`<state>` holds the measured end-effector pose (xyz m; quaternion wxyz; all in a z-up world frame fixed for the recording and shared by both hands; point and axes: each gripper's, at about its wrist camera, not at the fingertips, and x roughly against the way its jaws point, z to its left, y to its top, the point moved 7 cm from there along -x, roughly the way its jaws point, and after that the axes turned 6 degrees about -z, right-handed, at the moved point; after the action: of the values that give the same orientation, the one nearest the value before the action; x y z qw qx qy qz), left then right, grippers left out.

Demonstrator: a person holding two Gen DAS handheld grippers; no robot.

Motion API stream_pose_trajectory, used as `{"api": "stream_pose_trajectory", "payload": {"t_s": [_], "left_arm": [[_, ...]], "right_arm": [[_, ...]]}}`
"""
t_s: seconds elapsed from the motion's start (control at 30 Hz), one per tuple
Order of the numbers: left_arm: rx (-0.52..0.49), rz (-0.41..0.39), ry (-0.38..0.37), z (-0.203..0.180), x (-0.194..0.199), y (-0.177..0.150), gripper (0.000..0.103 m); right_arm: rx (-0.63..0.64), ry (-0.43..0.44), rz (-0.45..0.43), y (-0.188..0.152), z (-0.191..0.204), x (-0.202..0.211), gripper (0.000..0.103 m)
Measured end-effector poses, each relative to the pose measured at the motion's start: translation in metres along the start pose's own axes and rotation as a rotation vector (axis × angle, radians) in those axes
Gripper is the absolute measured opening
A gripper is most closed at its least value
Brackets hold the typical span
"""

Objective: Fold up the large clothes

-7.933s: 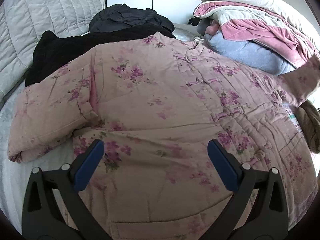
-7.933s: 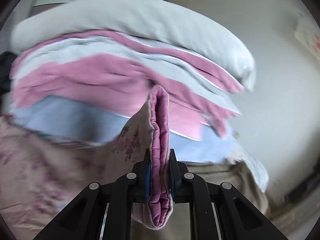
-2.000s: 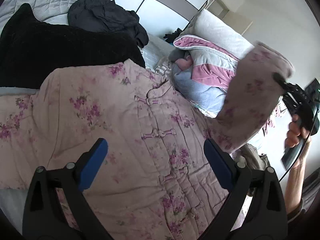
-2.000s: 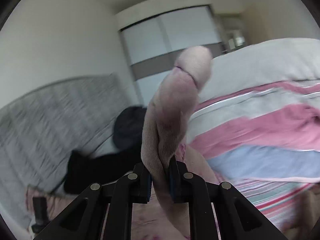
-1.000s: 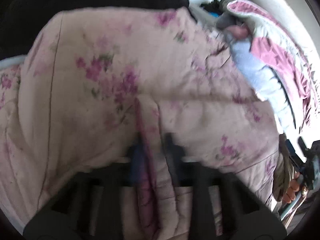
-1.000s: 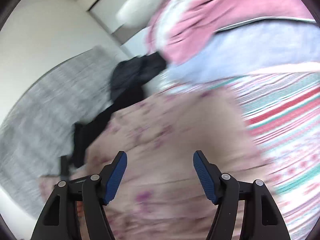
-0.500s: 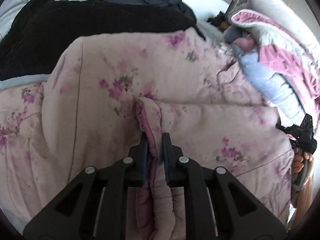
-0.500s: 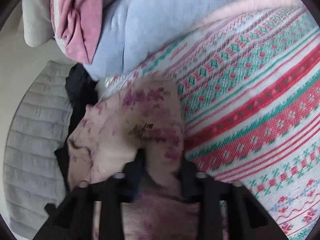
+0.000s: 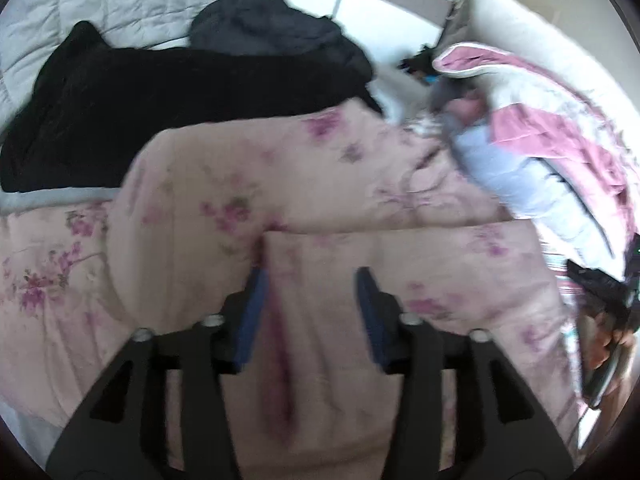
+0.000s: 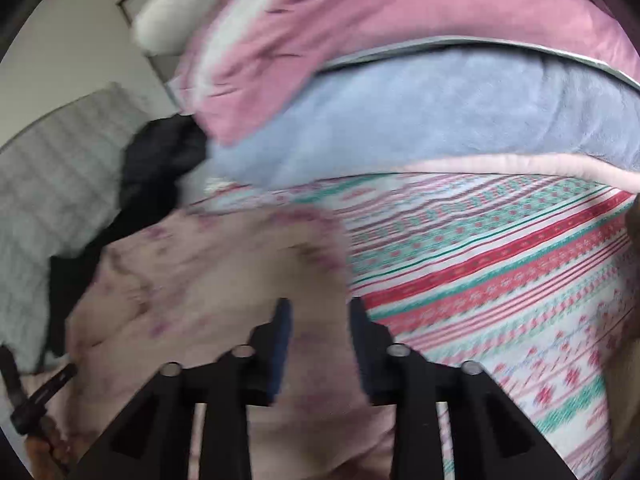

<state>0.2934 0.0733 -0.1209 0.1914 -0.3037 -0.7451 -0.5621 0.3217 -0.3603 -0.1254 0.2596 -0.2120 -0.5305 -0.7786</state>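
**Both tools spread over the floral padded jacket on the bed**

In the left wrist view, a quilted grey headboard point(image 9: 100, 4) stands at the far left, with a black garment point(image 9: 160, 96) heaped before it. The pink floral padded jacket point(image 9: 248, 184) lies across the bed, a sleeve folded over its body. The left tool point(image 9: 310, 280) sits with its blue-padded fingers point(image 9: 254, 312) spread to either side of the sleeve's cuff end, not pinching it. At right rises a stack of folded bedding point(image 9: 560, 148) in pink, white and pale blue.

In the right wrist view, the jacket point(image 10: 208, 280) fills the lower left, and the right tool point(image 10: 318, 308) is spread above its edge, gripping nothing. Beside it to the right runs a striped patterned blanket point(image 10: 500, 272), with the bedding stack point(image 10: 420, 120) above. The view is blurred.
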Motion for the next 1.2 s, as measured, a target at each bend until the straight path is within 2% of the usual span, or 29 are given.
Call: {"api": "stream_pose_trajectory", "payload": {"t_s": [0.07, 0.13, 0.17, 0.23, 0.3, 0.33, 0.37, 0.47, 0.53, 0.6, 0.67, 0.73, 0.83, 0.9, 0.97, 1.13, 1.2], "left_arm": [[-0.022, 0.037, -0.042, -0.01, -0.005, -0.012, 0.064], [-0.04, 0.144, -0.049, -0.016, -0.029, -0.036, 0.067], [-0.053, 0.164, -0.038, -0.013, -0.039, -0.045, 0.067], [-0.063, 0.139, -0.038, -0.013, -0.033, -0.044, 0.067], [-0.032, 0.159, -0.021, -0.011, -0.017, -0.037, 0.071], [-0.008, 0.16, -0.019, -0.009, -0.01, -0.033, 0.079], [0.025, 0.144, -0.021, -0.006, 0.004, -0.028, 0.083], [0.059, 0.093, 0.014, 0.011, 0.044, -0.023, 0.086], [0.073, 0.079, 0.046, 0.026, 0.064, -0.022, 0.088], [0.1, 0.059, 0.092, 0.054, 0.089, -0.022, 0.088], [0.122, 0.025, 0.15, 0.085, 0.113, -0.023, 0.089], [0.157, -0.024, 0.254, 0.126, 0.141, -0.026, 0.091], [0.224, -0.073, 0.385, 0.182, 0.171, -0.035, 0.093], [0.283, -0.103, 0.499, 0.227, 0.19, -0.047, 0.093], [0.339, -0.135, 0.571, 0.262, 0.205, -0.058, 0.093], [0.44, -0.209, 0.69, 0.337, 0.23, -0.072, 0.093], [0.466, -0.234, 0.691, 0.352, 0.233, -0.072, 0.092]], "right_arm": [[0.038, 0.018, 0.045, -0.016, 0.019, -0.007, 0.04], [0.079, -0.031, 0.068, -0.034, 0.026, -0.017, 0.043], [0.104, -0.053, 0.074, -0.043, 0.025, -0.023, 0.043], [0.109, -0.069, 0.087, -0.055, 0.024, -0.025, 0.043], [0.095, -0.072, 0.078, -0.054, 0.028, -0.006, 0.045], [0.09, -0.073, 0.082, -0.053, 0.03, 0.0, 0.049], [0.082, -0.069, 0.084, -0.052, 0.032, 0.011, 0.056], [0.053, -0.065, 0.058, -0.047, 0.041, 0.041, 0.075], [0.041, -0.027, 0.031, -0.043, 0.046, 0.06, 0.081], [0.073, 0.016, 0.024, -0.041, 0.056, 0.071, 0.084], [0.104, 0.014, 0.025, -0.037, 0.062, 0.078, 0.084], [0.106, 0.022, 0.004, -0.033, 0.069, 0.083, 0.084], [0.125, 0.042, 0.019, -0.037, 0.078, 0.085, 0.084], [0.155, 0.039, 0.025, -0.04, 0.083, 0.084, 0.084], [0.168, 0.044, 0.03, -0.044, 0.088, 0.082, 0.084], [0.164, 0.077, 0.054, -0.05, 0.094, 0.076, 0.084], [0.163, 0.075, 0.064, -0.052, 0.095, 0.072, 0.084]]}}
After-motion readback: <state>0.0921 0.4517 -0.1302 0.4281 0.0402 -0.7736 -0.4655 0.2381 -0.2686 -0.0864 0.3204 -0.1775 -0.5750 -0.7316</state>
